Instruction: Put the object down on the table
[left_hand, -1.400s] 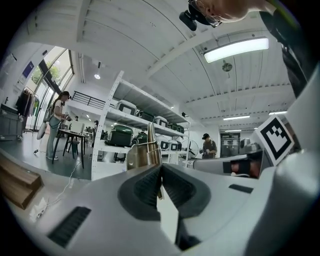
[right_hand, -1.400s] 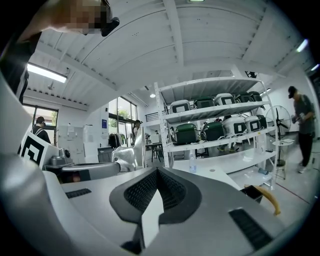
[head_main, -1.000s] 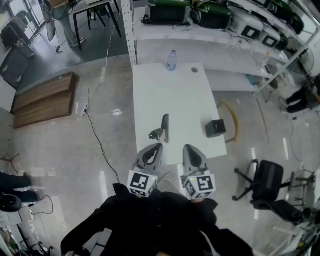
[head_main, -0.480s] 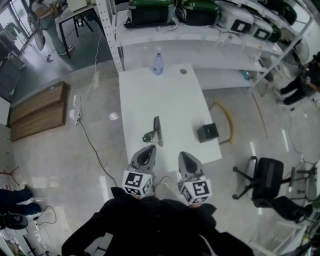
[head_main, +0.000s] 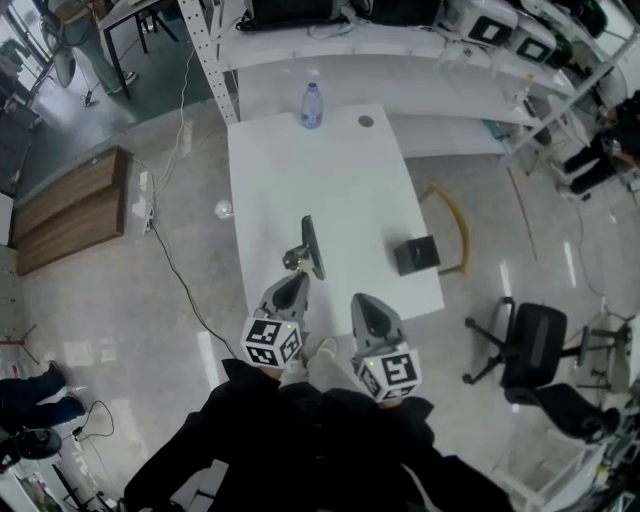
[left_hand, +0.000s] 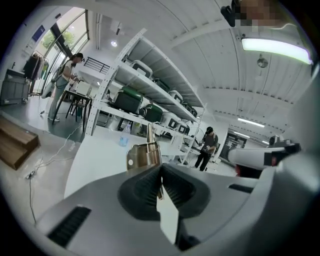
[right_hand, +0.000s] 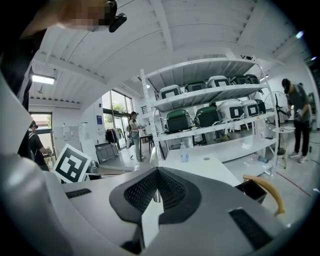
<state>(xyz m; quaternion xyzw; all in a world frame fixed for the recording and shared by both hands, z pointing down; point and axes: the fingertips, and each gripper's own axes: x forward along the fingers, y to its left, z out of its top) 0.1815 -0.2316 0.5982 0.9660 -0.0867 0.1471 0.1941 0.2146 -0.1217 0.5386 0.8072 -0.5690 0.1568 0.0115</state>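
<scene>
The object is a thin dark flat piece with a brass-coloured metal fitting at its near end. It hangs over the near part of the white table. My left gripper is shut on the metal fitting, and in the left gripper view its tips meet just below the fitting. My right gripper is beside it at the table's near edge. It is shut with nothing between its tips.
A water bottle and a small round disc stand at the table's far end. A black box sits at its right edge. Shelves with cases lie beyond. An office chair is at the right, a wooden platform at the left.
The head view has drifted, so the table sits lower and further left in frame. Both grippers and the held object keep about the same place relative to the table's near edge.
</scene>
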